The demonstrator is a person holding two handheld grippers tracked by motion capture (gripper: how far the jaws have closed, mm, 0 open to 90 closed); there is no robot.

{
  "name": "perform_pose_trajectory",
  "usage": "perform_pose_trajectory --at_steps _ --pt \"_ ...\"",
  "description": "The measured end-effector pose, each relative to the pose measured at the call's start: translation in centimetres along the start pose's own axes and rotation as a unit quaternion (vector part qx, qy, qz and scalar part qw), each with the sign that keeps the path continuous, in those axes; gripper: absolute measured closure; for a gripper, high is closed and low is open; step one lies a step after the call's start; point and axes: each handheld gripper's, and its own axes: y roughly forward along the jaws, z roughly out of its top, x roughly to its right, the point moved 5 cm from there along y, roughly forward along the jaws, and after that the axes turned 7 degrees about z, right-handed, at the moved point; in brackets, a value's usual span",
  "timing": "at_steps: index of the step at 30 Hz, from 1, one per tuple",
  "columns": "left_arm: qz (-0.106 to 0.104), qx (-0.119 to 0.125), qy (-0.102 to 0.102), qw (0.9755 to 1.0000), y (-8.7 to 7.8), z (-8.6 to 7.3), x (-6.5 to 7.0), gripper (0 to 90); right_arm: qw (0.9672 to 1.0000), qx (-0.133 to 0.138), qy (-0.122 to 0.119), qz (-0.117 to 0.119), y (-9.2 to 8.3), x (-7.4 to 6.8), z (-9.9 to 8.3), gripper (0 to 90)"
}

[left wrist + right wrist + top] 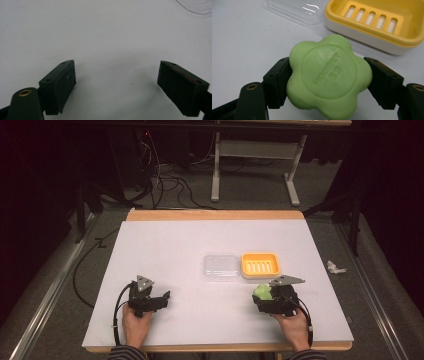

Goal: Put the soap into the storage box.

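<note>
Just short of the yellow soap dish [260,265], on the person's side of it, the right gripper [263,295] clamps a green flower-shaped soap [329,78] between its 2 jaws. The step in hand looks like carrying; next would be lowering it onto the dish's slotted tray. The clear lid [220,266] touches the dish's left side, not blocking. The left gripper [116,85], well left of the dish, gapes wide and empty.

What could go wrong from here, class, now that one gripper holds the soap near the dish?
The green soap is pinched only at its rounded edges by the right gripper, so it might slip out. The clear lid touches the yellow dish, so a careless approach could knock it.
</note>
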Motion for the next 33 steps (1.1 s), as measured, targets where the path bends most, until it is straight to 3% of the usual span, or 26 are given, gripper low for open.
perform_pose_trajectory --at_steps 33 --pt "0.001 -0.003 0.002 1.0 0.0 0.0 0.0 15.9 0.9996 0.024 0.017 -0.005 -2.0 2.7 2.6 27.1"
